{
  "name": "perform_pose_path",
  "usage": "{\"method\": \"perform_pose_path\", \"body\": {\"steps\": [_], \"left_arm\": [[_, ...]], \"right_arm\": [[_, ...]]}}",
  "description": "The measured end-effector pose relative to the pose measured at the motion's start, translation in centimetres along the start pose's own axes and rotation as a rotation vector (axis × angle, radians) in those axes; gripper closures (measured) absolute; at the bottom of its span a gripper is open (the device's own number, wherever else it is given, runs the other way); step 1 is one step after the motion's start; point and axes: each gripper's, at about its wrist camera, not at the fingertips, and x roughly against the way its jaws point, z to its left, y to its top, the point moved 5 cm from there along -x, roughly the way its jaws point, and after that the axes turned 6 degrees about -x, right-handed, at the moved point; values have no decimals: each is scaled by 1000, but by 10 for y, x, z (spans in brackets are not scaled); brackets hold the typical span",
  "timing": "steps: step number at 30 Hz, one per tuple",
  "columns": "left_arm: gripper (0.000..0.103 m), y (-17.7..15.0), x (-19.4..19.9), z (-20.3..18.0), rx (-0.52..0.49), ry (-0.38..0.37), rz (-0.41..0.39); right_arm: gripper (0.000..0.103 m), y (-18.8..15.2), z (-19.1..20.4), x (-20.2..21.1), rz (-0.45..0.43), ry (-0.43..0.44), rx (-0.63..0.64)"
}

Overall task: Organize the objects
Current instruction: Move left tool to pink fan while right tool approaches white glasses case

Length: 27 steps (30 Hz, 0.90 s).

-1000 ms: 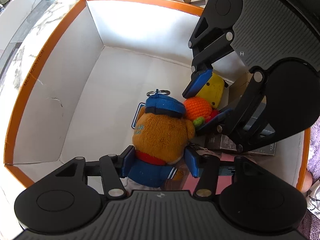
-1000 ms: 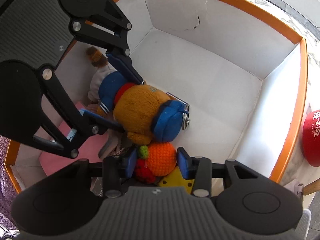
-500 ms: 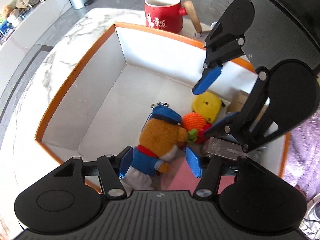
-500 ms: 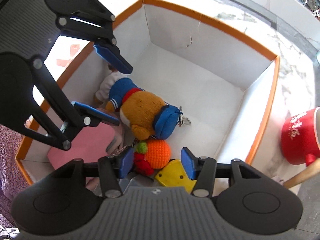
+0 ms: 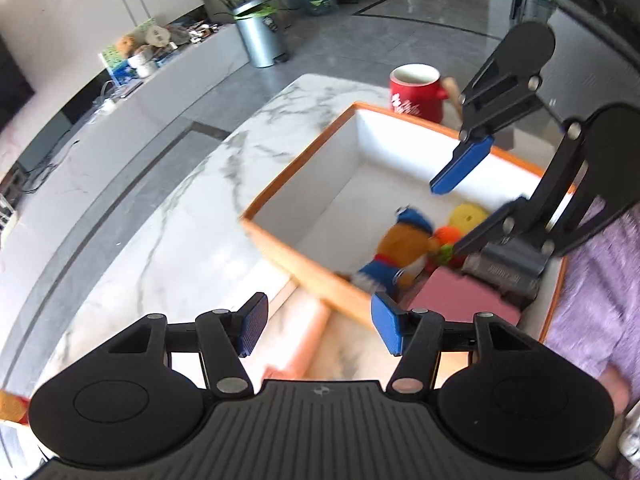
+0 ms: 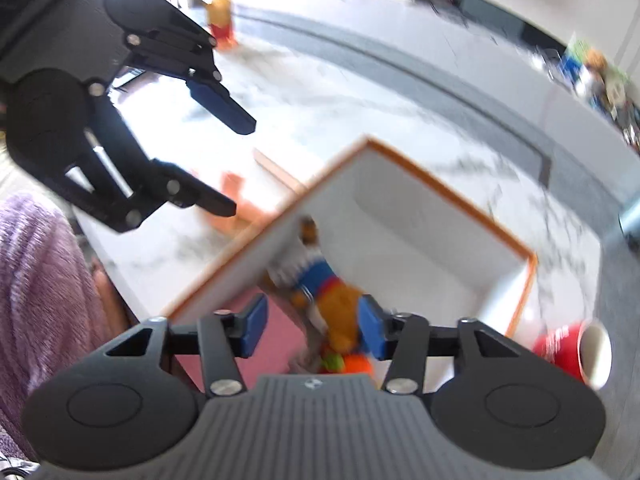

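Observation:
A white box with an orange rim (image 5: 304, 264) (image 6: 460, 200) holds a brown bear plush in blue (image 5: 404, 248) (image 6: 340, 300), an orange crochet toy (image 5: 448, 236) (image 6: 358, 364) and a yellow toy (image 5: 466, 214). My left gripper (image 5: 319, 330) (image 6: 228, 160) hangs above the marble table beside the box. Its jaws are closing with nothing between them. My right gripper (image 6: 312, 328) (image 5: 466, 204) hovers high over the box's near end. Its jaws are closing too, and the bear lies far below them, untouched.
A pink flat item (image 5: 460, 300) and a dark box (image 5: 504, 272) lie in the box's near corner. A red mug (image 5: 416, 94) (image 6: 576, 352) stands behind the box. An orange-pink object (image 5: 308, 344) lies on the table under my left gripper. A purple sleeve (image 6: 40, 280) is close.
Both grippers have risen out of the box, leaving the bear and the orange toy lying there. The left one has swung out over the table beside the box.

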Motion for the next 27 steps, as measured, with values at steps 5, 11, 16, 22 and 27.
{"method": "perform_pose_path", "body": {"steps": [5,11,16,22,27], "left_arm": [[39,-34,-1,10,5,11,43],[39,-70,6,30,87,-12,57],[38,-82,-14,43,184,-33,70],[41,-99,-37,66,419,-102,89],[63,-107,-45,67,486,-142,97]], "right_arm": [[69,28,31,0,-25,34,104],[74,56,51,-32,-15,58,190],[74,70,55,-60,19,65,214],[74,78,53,-87,54,66,237],[74,82,52,-99,66,67,265]]}}
